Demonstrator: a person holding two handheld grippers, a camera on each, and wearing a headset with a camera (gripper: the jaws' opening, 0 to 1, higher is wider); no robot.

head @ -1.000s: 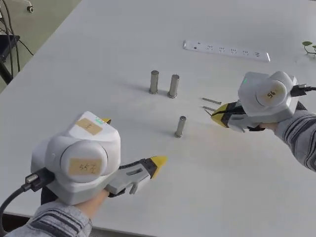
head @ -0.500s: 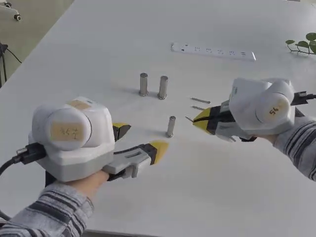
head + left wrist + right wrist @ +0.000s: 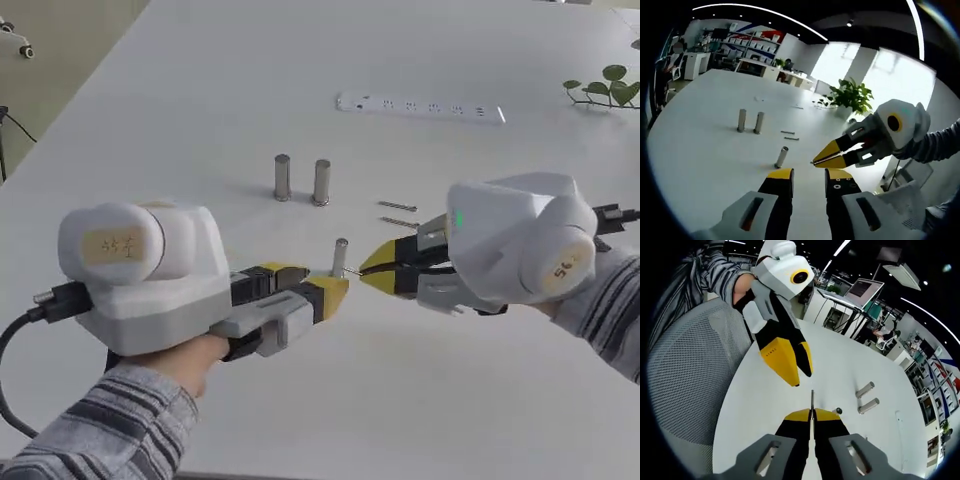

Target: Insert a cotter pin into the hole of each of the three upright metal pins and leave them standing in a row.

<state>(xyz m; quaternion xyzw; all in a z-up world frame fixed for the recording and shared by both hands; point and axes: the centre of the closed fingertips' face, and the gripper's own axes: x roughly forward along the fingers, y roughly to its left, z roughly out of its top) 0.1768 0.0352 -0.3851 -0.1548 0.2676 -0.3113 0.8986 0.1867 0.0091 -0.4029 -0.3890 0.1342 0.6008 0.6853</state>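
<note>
Being pinched between the pressed-together tips of the right claw point(image 3: 368, 271), a cotter pin point(image 3: 812, 401) is being aimed at the spread left claw point(image 3: 312, 278). The nearest metal pin point(image 3: 340, 256) is being partly screened by both. Two more metal pins point(image 3: 282, 177) point(image 3: 321, 182), two loose cotter pins point(image 3: 397, 206) point(image 3: 400, 222) and a power strip point(image 3: 420, 107) are being carried by the worktop point(image 3: 200, 80) beyond.

white table point(image 3: 200, 100), three pins point(image 3: 282, 177), power strip point(image 3: 420, 106)

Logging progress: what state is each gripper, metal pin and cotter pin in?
Left gripper: open, empty.
Right gripper: shut on thin metal cotter pin.
Nearest silver cylindrical pin: upright, no cotter seen.
Two rear silver pins: upright, side by side.
Two loose cotter pins: lying on white table.
</note>
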